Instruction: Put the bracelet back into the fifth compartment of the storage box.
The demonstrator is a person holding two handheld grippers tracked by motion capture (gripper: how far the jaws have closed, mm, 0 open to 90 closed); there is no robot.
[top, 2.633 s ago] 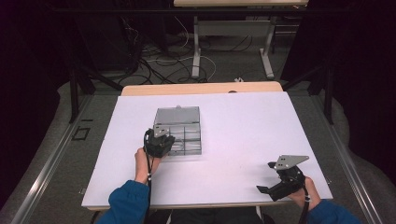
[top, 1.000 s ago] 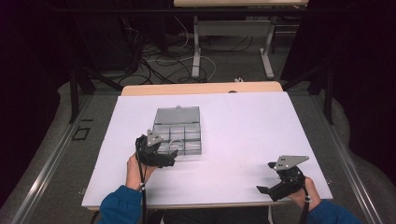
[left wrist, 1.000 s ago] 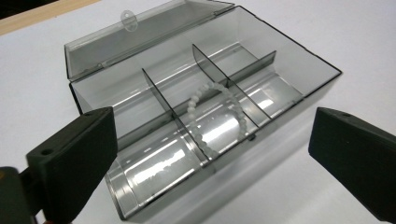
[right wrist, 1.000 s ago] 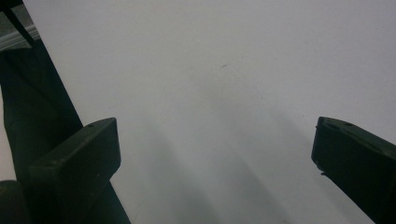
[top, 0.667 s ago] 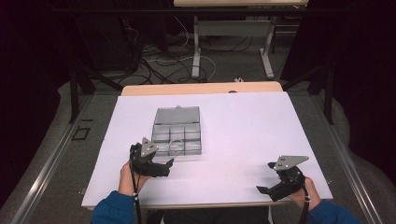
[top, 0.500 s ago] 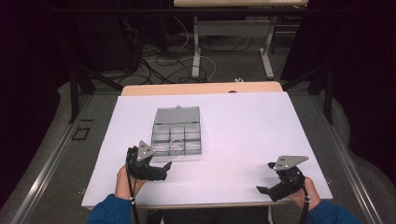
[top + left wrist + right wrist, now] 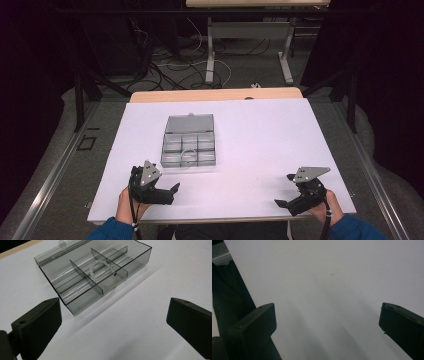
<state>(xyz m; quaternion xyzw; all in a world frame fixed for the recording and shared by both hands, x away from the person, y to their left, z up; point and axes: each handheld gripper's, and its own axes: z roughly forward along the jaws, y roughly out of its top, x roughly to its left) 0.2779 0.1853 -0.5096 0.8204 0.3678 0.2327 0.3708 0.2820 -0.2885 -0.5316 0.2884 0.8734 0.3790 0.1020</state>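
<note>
A clear grey compartment box (image 7: 189, 145) lies open on the white table, its lid folded back. A small white bead bracelet (image 7: 189, 154) rests in its front middle compartment, seen closer as a bead ring (image 7: 100, 270) in the left gripper view. My left gripper (image 7: 167, 192) sits near the table's front edge, in front of the box and a little left, open and holding nothing. My right gripper (image 7: 281, 198) rests at the front right corner, open over bare table, pointing left along the front edge.
The white table top (image 7: 260, 135) has a wooden strip along its far edge. Its front edge (image 7: 249, 297) runs close under the right gripper. Beyond the table stand desk legs and loose cables (image 7: 165, 60) on the floor.
My left gripper has drawn back from the box toward the front left of the table. The right gripper has stayed in place.
</note>
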